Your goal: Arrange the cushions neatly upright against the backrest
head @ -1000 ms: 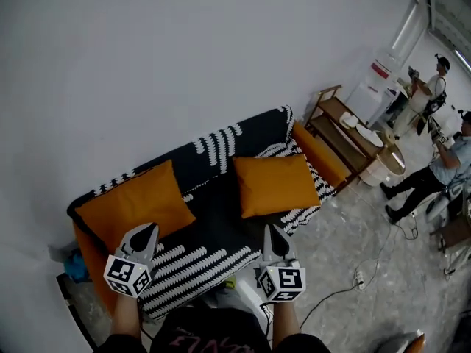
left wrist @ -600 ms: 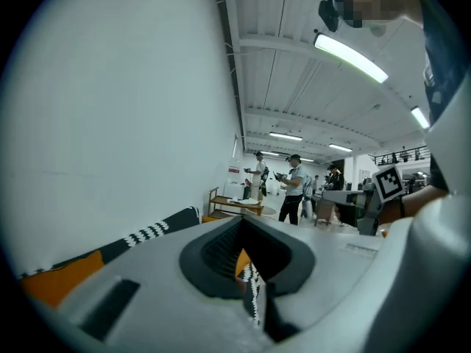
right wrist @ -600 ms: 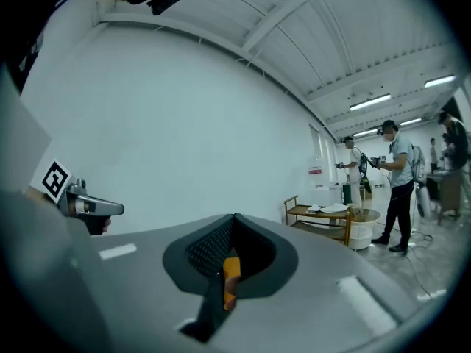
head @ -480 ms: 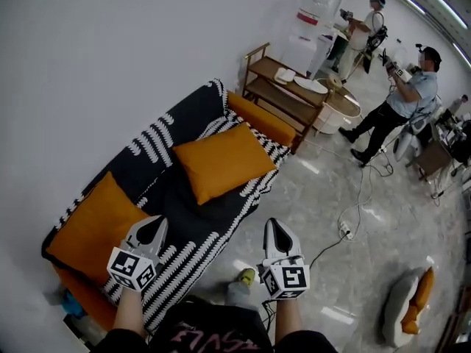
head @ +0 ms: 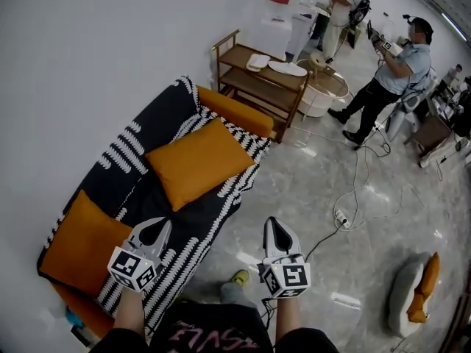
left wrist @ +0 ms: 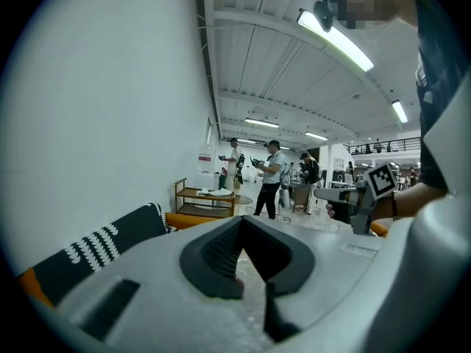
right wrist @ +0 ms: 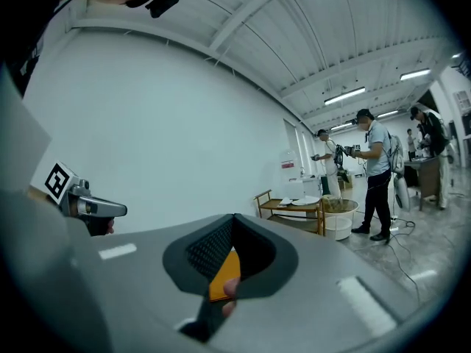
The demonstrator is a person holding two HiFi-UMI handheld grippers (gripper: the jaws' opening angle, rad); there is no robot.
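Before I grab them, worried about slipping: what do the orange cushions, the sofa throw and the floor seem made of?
Orange cushions: likely woven fabric, matte; soft, rounded edges.
Sofa throw: probably woven textile, matte black with white stripes, draping over the seat.
Floor: polished stone or tile, glossy; it mirrors the lights.

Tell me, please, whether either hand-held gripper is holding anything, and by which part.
Nothing is held: the left hand-held gripper and the right hand-held gripper are both shut and empty, apart from the near cushion and the far cushion.
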